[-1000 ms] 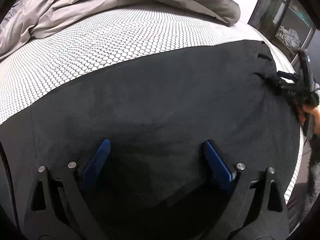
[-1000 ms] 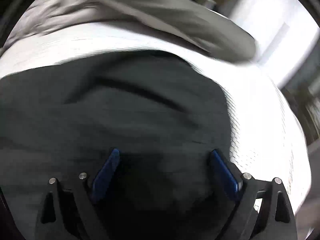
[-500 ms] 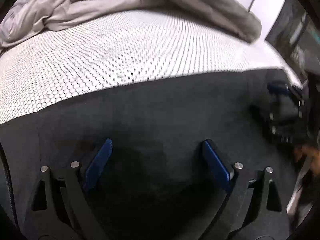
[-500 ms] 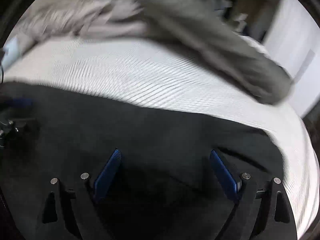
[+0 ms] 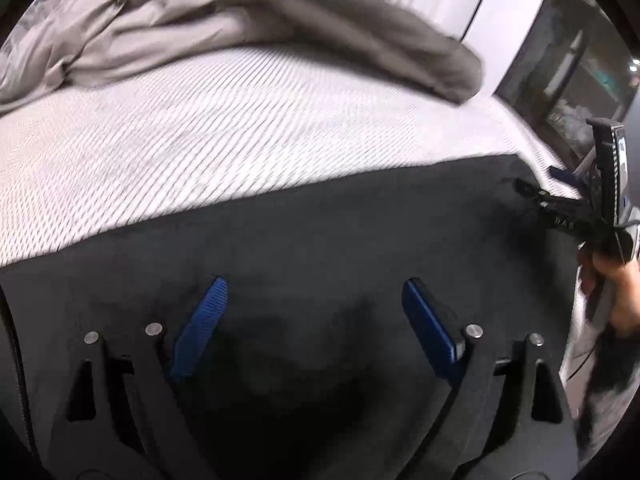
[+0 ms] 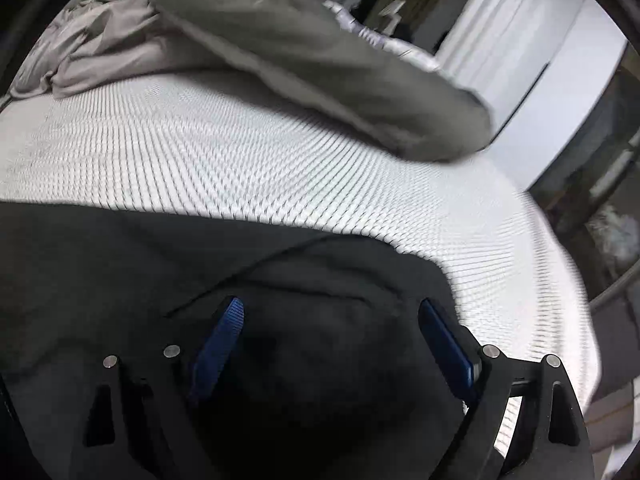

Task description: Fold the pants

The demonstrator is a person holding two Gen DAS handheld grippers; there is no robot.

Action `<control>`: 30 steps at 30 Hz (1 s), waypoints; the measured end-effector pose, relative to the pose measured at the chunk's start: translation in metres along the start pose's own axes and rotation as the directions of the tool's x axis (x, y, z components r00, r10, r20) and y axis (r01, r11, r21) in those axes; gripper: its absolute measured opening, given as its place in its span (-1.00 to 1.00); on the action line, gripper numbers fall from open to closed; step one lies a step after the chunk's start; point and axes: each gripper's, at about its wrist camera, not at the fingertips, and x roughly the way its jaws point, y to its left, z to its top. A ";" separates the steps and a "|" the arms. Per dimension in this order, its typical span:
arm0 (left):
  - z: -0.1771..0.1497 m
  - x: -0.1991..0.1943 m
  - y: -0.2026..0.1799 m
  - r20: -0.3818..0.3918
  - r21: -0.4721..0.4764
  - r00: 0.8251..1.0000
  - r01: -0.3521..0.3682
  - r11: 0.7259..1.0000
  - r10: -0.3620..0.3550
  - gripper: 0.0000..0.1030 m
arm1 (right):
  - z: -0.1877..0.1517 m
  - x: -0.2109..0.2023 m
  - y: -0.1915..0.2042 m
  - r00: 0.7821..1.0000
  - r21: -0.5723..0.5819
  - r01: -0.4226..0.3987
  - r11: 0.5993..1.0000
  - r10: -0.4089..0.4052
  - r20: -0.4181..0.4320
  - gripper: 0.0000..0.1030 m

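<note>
Moved since before: our right gripper (image 6: 326, 320), now off the pants (image 5: 320, 248) edge. Both sets of jaws, left gripper (image 5: 314, 300) included, spread apart, empty; mattress (image 6: 240, 168) beyond.

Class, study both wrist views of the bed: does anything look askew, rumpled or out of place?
Yes. The black pants lie mostly flat, but near the right gripper the cloth is creased into ridges. Beyond, a grey duvet is heaped untidily across the patterned mattress.
</note>
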 end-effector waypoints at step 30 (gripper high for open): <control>-0.081 -0.035 0.024 -0.108 0.024 0.985 -0.136 0.990 0.138 0.63 | -0.057 -0.070 0.131 0.870 -0.237 -0.493 0.837 0.478 -0.120 0.88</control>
